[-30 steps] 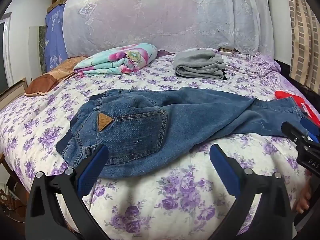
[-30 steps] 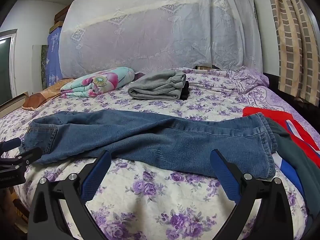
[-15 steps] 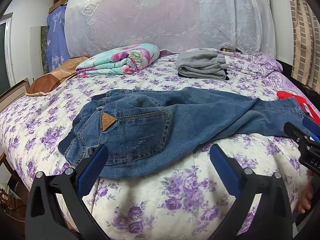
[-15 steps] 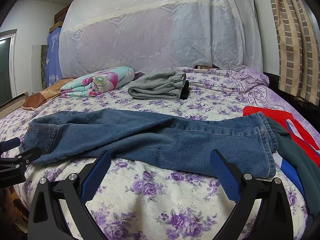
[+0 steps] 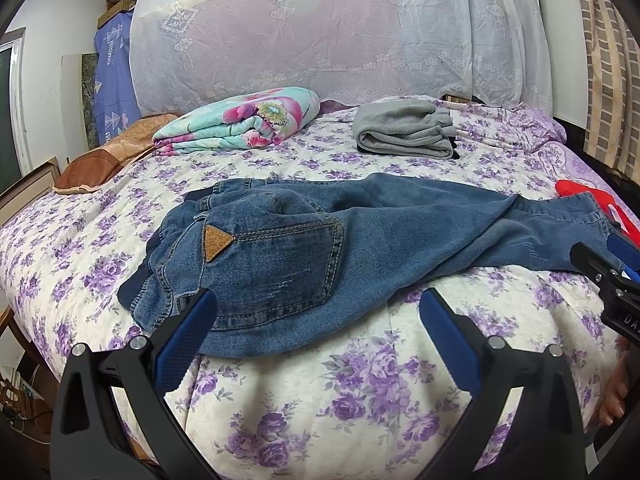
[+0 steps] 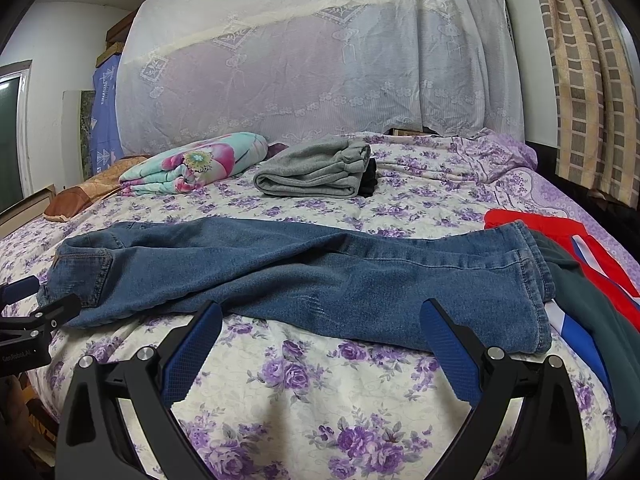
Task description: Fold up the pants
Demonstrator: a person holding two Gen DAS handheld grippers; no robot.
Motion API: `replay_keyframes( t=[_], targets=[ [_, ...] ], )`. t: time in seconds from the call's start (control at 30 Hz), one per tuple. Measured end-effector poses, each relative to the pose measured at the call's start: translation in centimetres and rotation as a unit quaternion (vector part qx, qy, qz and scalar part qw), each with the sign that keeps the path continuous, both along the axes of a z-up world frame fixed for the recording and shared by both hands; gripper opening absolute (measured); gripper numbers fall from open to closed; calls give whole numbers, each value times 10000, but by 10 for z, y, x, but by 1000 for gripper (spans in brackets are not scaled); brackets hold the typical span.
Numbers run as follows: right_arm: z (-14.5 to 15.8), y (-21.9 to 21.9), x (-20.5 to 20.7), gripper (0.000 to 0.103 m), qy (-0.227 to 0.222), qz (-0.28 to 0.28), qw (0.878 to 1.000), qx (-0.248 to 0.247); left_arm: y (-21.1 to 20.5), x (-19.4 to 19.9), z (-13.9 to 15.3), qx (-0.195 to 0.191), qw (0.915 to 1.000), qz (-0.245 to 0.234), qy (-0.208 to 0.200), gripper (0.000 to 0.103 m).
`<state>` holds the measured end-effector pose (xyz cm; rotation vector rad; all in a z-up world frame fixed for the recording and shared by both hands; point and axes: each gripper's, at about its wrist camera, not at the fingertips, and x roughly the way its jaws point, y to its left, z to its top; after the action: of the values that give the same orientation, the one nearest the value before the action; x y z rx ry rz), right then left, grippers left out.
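Note:
Blue jeans [image 5: 360, 236] lie flat across the bed, folded lengthwise, waist and back pocket at the left, leg cuffs at the right. They also show in the right wrist view [image 6: 304, 276]. My left gripper [image 5: 318, 308] is open and empty, just in front of the waist end near the bed's front edge. My right gripper [image 6: 320, 320] is open and empty, just in front of the lower legs. Each gripper shows at the edge of the other's view.
A folded grey garment [image 5: 404, 132] and a folded floral blanket [image 5: 240, 120] lie at the back of the bed. A red, blue and dark green garment pile [image 6: 580, 276] lies right of the cuffs. A brown cushion [image 5: 112, 156] sits far left. A curtain [image 6: 588, 80] hangs right.
Both grippers have barely moved; the left wrist view has shifted slightly, so the jeans sit a little lower and to the right. Nothing was taken hold of.

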<state>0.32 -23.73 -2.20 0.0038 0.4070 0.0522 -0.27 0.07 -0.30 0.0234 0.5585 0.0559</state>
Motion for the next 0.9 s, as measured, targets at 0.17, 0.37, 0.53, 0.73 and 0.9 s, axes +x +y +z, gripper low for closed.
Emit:
replay_keyframes(
  t=[0.17,0.37,0.53,0.73,0.9],
  targets=[
    [-1,0,0,100,-8,-12,10000,-8,6,1,-3,-45,10000,39,40,99],
    [-2,-2,1,100,28,-23,10000,33,11,3,-7,-47,9999,108,90,99],
    [-2,-2,2,100,36,-32,10000,61,11,3,-7,-51,9999,115,90,99],
    [-1,-3,2,100,40,-31,10000,69,12,3,-7,-55,9999,113,90,99],
    [-1,-3,2,100,45,-26,10000,71,12,2,-7,-52,9999,110,88,99]
  ],
)
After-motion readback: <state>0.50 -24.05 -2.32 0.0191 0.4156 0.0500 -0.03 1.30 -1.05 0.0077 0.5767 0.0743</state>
